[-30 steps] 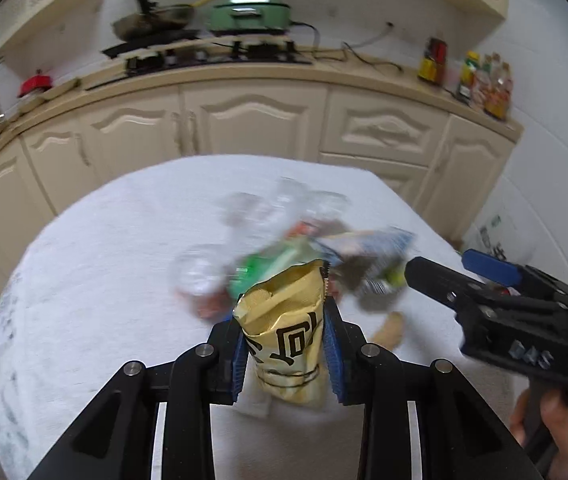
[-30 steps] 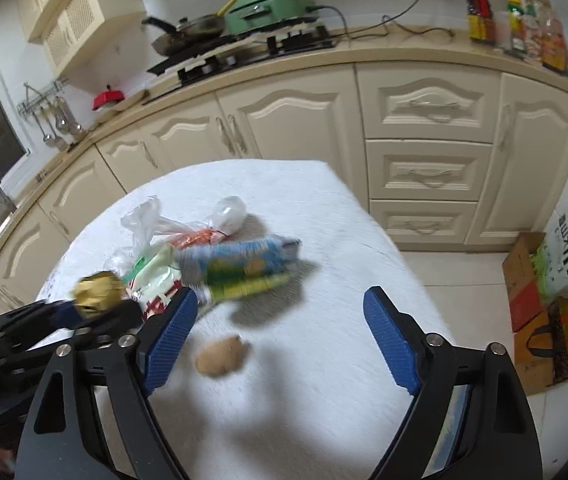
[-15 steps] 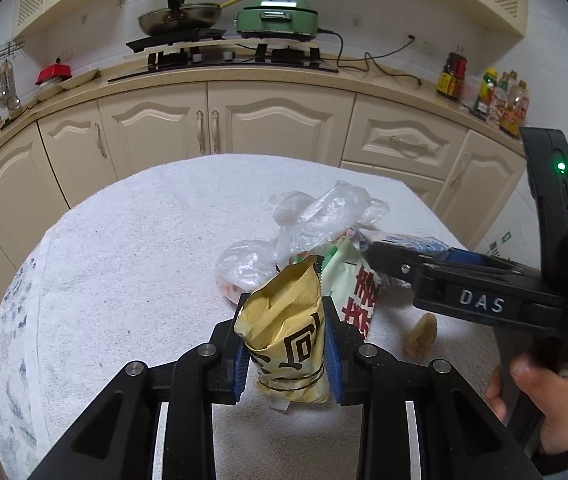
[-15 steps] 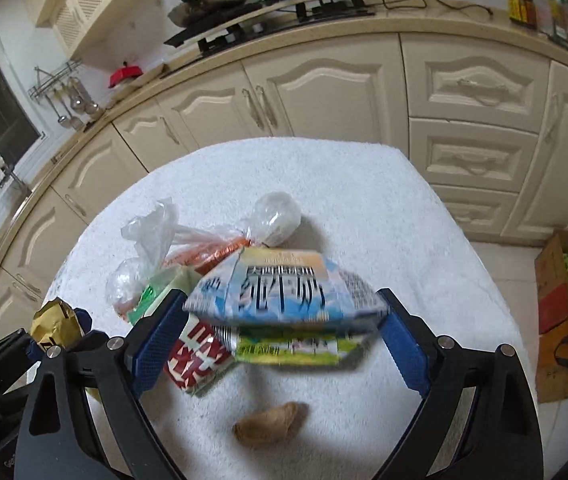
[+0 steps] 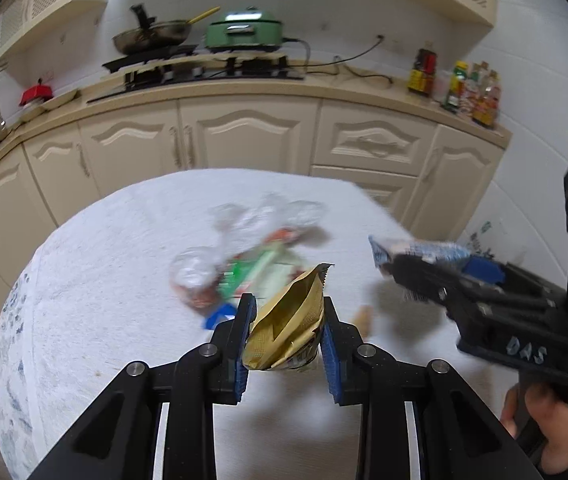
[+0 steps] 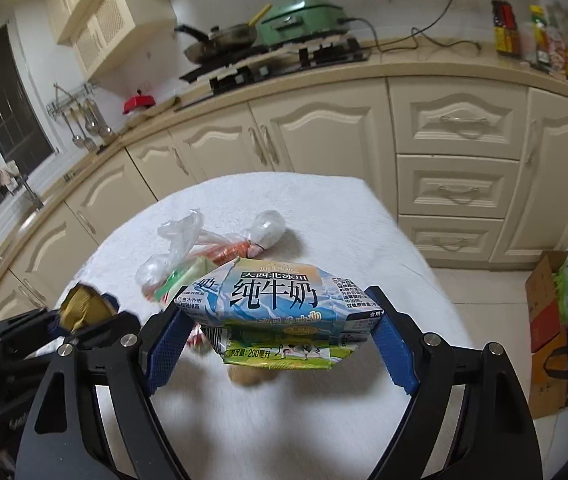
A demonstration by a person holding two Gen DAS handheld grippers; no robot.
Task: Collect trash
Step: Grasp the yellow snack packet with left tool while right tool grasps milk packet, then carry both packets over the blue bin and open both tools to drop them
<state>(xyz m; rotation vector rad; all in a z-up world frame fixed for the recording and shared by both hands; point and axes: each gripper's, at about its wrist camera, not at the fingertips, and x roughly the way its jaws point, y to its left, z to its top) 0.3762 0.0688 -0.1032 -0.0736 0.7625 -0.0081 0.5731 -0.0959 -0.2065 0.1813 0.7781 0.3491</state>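
Tilting downward over the bench (image 6: 304,200), both grippers are held aloft. A milk carton (image 6: 279,312) marked "纯牛奶" is pinched between the closing jaws of the right gripper (image 6: 279,344). A gold packet (image 5: 288,324) is clamped in the left gripper (image 5: 286,344), its writing unreadable.

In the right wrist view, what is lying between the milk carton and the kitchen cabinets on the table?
The right wrist view shows knotted clear plastic bags with orange and green wrappers, then bare white tablecloth, between the milk carton and the cabinets.

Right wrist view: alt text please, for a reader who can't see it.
The right gripper is closing on a flattened milk carton, lifted above a white-clothed table. Behind it lie clear plastic bags and wrappers; at left the left gripper holds a gold snack bag.
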